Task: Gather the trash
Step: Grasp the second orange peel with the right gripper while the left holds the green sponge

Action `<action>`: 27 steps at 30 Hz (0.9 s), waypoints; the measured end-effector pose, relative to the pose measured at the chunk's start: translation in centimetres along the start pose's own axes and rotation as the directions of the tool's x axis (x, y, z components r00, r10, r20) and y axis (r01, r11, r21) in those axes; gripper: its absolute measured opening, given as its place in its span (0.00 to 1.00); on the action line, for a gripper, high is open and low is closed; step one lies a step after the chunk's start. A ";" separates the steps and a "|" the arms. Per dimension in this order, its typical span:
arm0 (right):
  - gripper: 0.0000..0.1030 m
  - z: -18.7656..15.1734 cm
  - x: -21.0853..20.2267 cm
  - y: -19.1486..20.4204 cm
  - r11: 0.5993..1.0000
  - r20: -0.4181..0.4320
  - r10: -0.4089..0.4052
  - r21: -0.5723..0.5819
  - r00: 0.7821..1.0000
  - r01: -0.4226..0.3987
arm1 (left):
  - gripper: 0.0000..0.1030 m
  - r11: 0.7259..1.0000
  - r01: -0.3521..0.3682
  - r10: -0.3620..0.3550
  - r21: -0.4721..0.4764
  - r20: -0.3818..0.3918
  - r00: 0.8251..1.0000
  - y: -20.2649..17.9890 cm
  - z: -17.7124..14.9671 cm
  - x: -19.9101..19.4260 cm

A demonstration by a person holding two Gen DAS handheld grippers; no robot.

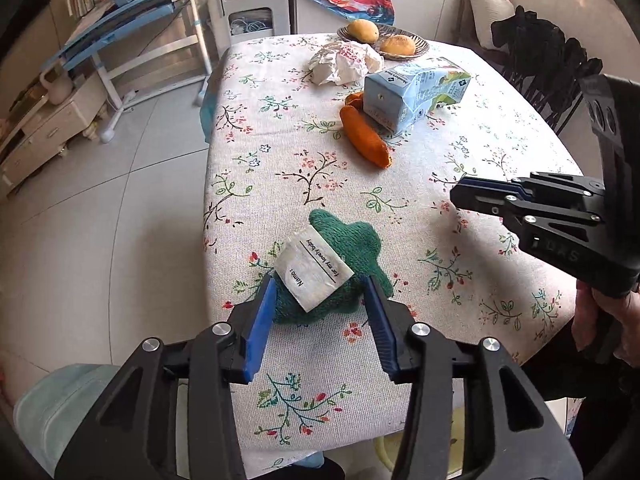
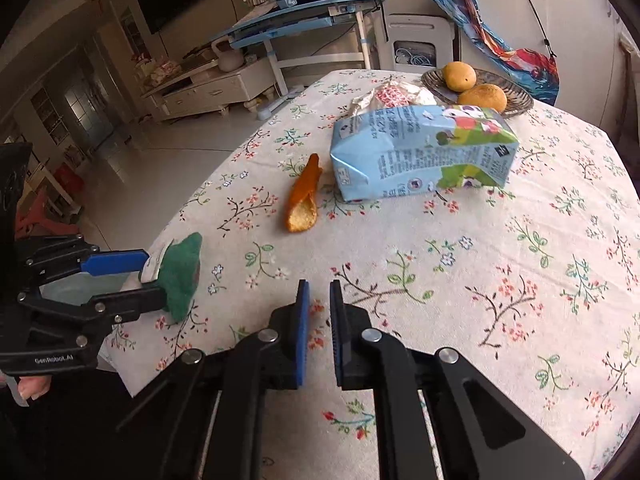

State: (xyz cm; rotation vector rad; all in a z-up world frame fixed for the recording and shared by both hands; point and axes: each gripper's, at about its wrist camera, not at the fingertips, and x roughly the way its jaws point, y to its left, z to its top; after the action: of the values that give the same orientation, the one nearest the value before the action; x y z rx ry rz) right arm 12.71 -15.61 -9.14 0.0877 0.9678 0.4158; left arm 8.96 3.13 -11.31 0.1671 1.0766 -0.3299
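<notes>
Left tongs [image 1: 320,312] straddle a green plush toy [image 1: 340,264] at the near left edge of the counter [image 1: 400,184].

Their jaws stand partly open on either side of the toy and its white label [image 1: 312,268]; whether the pads press on it I cannot tell. Farther in, an orange peel [image 1: 366,140] lies against a crumpled milk carton [image 1: 416,92], with a wad of paper [image 1: 344,60] and a fruit dish [image 1: 384,38] at the far end. To the right, the right tongs [image 2: 319,308] hover over bare cloth, nearly closed and empty.
</notes>
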 end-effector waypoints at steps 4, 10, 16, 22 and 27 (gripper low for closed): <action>0.13 0.0 -0.1 -0.9 0.998 -0.008 0.037 0.052 0.999 -0.037 | 0.46 0.998 0.054 -0.055 -0.043 -0.006 0.998 0.3 -0.3 -0.4; 0.34 2.4 1.5 0.9 0.996 0.029 0.069 0.057 0.997 -0.071 | 0.47 0.999 0.019 -0.020 -0.039 -0.007 1.000 0.2 -0.6 -0.5; 0.35 5.2 4.9 2.1 0.997 0.023 0.032 0.064 0.999 -0.033 | 0.49 0.999 -0.005 0.006 -0.042 0.012 1.000 0.8 -0.1 -0.8; 0.20 6.2 6.6 2.2 0.998 0.011 -0.066 0.023 0.998 0.066 | 0.52 0.999 -0.018 0.018 -0.029 0.008 1.000 0.8 0.2 -0.5; 0.17 4.6 5.0 1.5 0.997 -0.008 -0.055 -0.046 0.998 0.054 | 0.52 0.997 0.066 -0.067 -0.039 -0.029 0.997 0.4 0.3 -0.1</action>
State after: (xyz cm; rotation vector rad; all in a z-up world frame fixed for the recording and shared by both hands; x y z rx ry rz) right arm 18.43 -11.78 -10.03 0.0181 0.9669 0.3882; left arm 9.30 3.44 -11.15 0.1030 1.1191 -0.3674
